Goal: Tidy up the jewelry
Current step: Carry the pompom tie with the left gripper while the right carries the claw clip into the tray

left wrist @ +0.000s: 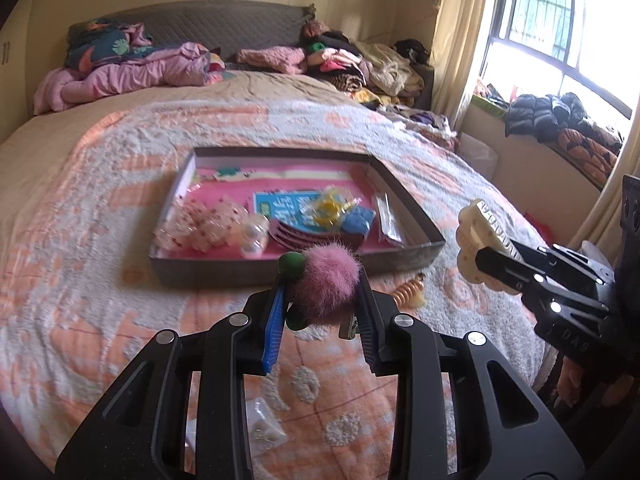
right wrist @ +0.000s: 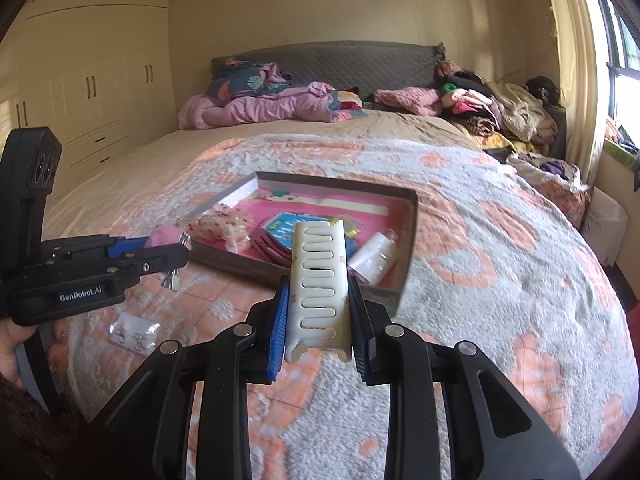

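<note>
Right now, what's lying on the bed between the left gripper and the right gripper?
In the left wrist view, an orange spiral hair tie lies on the bedspread between the left gripper and right gripper, just outside the tray.

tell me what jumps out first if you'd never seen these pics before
Each gripper holds a hair accessory above the bed: the left gripper is shut on a fluffy pink pompom clip, and the right gripper is shut on a cream claw clip. Just beyond them, a shallow grey tray with a pink lining sits on the orange and white bedspread, already cluttered with small accessories.
</note>
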`<action>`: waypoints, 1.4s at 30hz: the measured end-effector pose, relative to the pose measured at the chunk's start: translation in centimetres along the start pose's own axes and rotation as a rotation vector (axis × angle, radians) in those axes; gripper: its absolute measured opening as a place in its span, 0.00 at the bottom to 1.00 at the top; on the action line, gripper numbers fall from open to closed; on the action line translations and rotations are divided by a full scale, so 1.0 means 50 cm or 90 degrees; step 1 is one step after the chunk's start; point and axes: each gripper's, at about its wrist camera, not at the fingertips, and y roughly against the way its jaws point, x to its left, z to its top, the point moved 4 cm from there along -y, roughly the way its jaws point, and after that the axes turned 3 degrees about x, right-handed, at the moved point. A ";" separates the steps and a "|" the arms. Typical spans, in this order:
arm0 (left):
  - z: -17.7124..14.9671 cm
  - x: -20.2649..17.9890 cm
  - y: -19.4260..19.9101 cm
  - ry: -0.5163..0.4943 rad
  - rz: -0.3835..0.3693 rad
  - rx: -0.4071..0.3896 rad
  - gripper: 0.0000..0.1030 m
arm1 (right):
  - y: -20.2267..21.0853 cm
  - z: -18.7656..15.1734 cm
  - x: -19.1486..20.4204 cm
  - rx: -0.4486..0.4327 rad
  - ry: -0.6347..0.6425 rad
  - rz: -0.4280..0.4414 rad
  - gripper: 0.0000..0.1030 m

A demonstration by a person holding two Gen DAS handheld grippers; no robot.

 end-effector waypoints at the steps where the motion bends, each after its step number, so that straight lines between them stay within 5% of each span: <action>1: 0.005 0.004 0.006 0.002 0.001 -0.005 0.23 | 0.000 0.005 0.004 -0.002 0.002 0.002 0.26; 21: 0.081 0.045 0.055 0.005 0.027 -0.063 0.23 | -0.009 0.094 0.044 -0.045 0.016 0.032 0.26; 42: 0.152 0.032 -0.039 -0.012 0.008 -0.054 0.23 | -0.047 0.133 -0.056 -0.052 -0.021 -0.029 0.26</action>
